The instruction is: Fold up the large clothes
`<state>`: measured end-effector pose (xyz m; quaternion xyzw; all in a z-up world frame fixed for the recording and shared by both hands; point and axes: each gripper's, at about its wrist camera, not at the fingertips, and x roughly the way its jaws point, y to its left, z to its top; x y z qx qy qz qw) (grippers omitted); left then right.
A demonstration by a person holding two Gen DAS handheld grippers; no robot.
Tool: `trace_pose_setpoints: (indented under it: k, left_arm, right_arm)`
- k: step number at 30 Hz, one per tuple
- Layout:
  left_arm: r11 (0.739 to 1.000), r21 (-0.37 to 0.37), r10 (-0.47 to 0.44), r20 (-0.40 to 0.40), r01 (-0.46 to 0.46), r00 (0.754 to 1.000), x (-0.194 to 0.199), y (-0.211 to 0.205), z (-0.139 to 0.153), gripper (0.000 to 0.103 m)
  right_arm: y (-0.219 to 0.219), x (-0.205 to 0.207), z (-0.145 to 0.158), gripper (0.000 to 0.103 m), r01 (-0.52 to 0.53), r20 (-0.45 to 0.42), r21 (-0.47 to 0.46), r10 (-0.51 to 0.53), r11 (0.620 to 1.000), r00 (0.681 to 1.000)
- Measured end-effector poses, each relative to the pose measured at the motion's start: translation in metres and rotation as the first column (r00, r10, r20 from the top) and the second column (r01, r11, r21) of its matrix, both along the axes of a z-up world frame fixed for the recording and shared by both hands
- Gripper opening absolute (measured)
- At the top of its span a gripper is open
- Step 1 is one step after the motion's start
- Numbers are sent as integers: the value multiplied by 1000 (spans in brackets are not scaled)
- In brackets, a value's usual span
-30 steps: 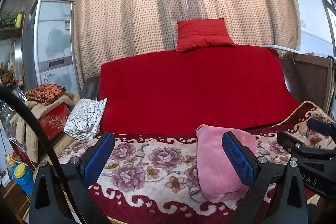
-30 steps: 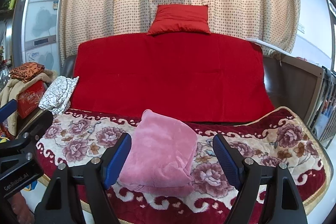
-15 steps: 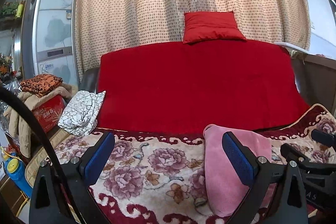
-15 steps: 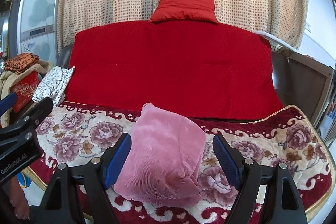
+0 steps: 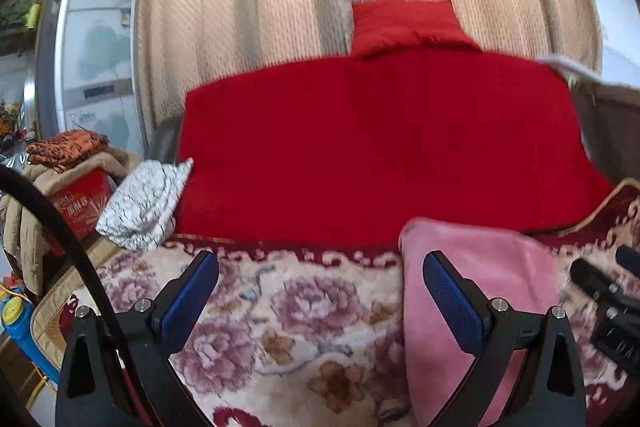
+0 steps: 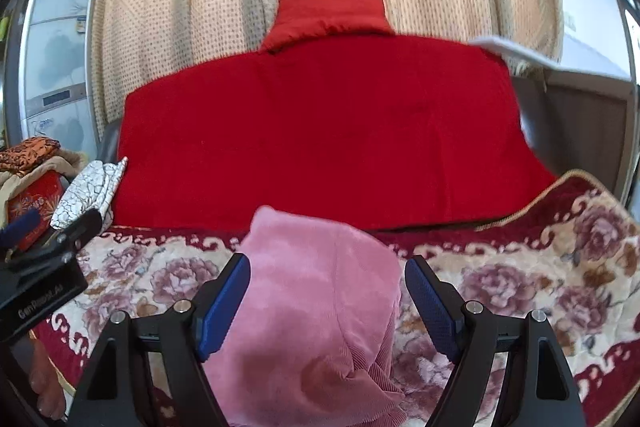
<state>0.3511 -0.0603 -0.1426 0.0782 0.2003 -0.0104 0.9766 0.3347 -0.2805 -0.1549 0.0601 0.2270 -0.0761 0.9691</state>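
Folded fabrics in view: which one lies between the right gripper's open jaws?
The pink garment, lying on the floral blanket. The crackle-print white cloth and orange cloth sit far left, away from the right gripper.

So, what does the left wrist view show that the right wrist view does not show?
Only the left wrist view shows the blue and yellow bottle at the lower left and a black cable. Only the right wrist view shows the whole pink garment lying between the open right gripper fingers. Both show the red pillow, the flowered blanket and the white patterned cloth; the left gripper is open too.
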Motion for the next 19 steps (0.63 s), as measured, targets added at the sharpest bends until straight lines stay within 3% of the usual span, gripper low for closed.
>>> trace_pose_setpoints:
  k: [6, 10, 19]
  left_arm:
    - [999, 37, -35, -58, 38, 998, 10, -17, -21, 102]
    - [997, 31, -64, -52, 66, 997, 7, -25, -20, 102]
    - [999, -1, -52, -29, 52, 998, 7, -12, -17, 102]
  right_arm:
    - [-3, 14, -21, 83, -28, -50, -2, 28, 1000, 998]
    - [4, 16, -25, 83, -48, -68, -42, 46, 998, 997]
    - [-2, 19, -28, 83, -21, -88, -3, 21, 1000, 996]
